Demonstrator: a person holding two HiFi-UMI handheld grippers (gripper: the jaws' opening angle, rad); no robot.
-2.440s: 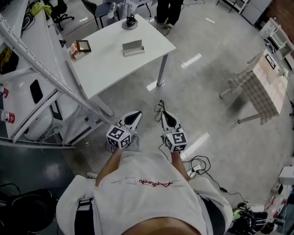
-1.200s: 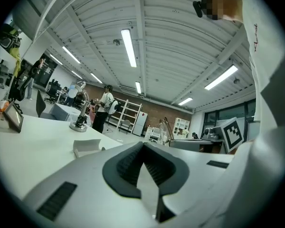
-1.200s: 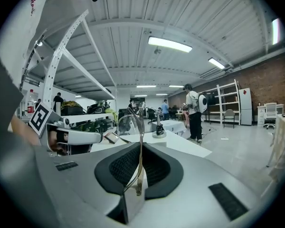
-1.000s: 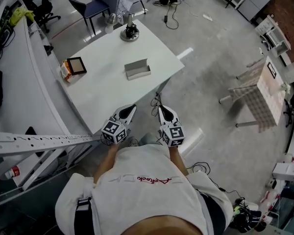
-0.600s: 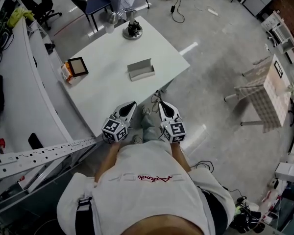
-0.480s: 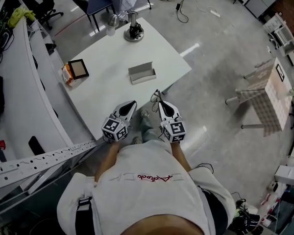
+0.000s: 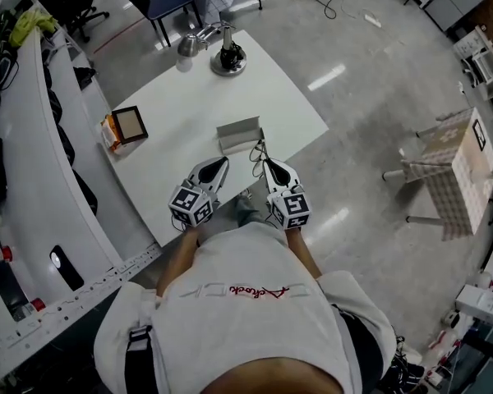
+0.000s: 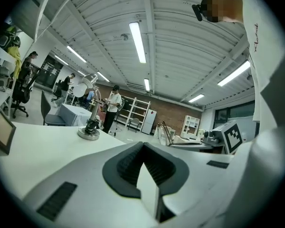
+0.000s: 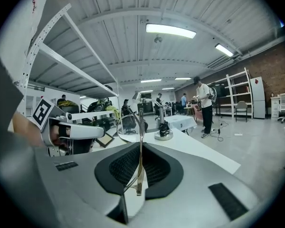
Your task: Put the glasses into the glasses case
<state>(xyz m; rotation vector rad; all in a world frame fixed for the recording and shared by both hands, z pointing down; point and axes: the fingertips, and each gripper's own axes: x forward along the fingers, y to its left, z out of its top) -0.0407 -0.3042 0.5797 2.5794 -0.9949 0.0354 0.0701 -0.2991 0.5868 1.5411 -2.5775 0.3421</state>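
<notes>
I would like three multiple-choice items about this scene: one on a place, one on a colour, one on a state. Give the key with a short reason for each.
1. Where does the glasses case stand? A on the white table; B on the floor; C on the blue chair.
2. What colour is the case? A red; B grey; C green.
3. How is the right gripper? A open and empty; B shut on the case; C shut on the glasses.
Key: 1 A, the head view shows it on the tabletop; 2 B, its walls look grey; 3 C, the right gripper view shows the glasses pinched between its fingers.
</notes>
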